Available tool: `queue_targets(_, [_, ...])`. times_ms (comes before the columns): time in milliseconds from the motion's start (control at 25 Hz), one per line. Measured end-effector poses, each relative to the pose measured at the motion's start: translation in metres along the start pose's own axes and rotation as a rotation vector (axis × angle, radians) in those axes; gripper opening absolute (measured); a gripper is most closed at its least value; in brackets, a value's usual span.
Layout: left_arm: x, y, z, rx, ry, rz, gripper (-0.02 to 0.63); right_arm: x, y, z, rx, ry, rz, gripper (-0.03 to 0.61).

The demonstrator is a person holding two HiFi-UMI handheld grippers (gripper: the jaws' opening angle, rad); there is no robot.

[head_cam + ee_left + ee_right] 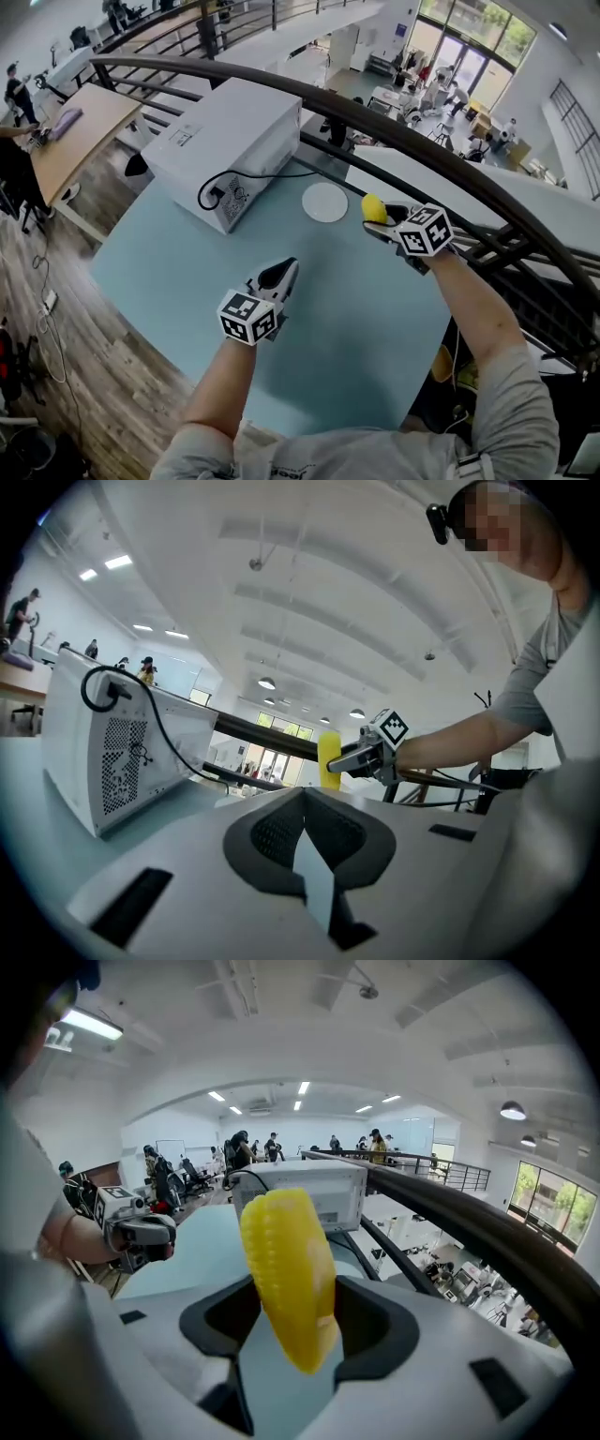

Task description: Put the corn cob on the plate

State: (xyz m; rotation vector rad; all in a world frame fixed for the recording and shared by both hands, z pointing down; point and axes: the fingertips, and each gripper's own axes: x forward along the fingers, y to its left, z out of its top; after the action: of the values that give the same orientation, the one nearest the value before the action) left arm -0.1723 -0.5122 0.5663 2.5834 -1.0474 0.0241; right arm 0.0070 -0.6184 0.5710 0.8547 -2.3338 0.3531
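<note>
Right gripper clamps corn cob near plate; left gripper jaws together, empty

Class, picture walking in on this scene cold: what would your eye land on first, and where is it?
The bright yellow corn cob stands out first, clamped in the right gripper just right of the round white plate in the head view. Next is the big white machine with its black cable at the far left of the pale blue table. The left gripper is shut and empty.
</note>
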Motion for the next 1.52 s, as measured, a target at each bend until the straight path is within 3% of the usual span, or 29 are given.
queue_targets(360, [0.051, 0.067, -0.025, 0.057, 0.031, 0.052, 0.018, 0.119, -0.051, 0.006, -0.089, 0.224, 0.034, 0.256])
queue_targets(680, [0.089, 0.095, -0.042, 0.027, 0.015, 0.063, 0.018, 0.185, -0.076, -0.010, -0.137, 0.377, 0.045, 0.256])
queue_targets(1120, [0.114, 0.103, -0.039, 0.042, -0.016, 0.063, 0.018, 0.221, -0.090, -0.019, -0.145, 0.458, 0.047, 0.256])
queue_targets(1520, [0.116, 0.109, -0.041, 0.019, -0.032, 0.077, 0.018, 0.236, -0.091, -0.020, -0.158, 0.470, 0.034, 0.250])
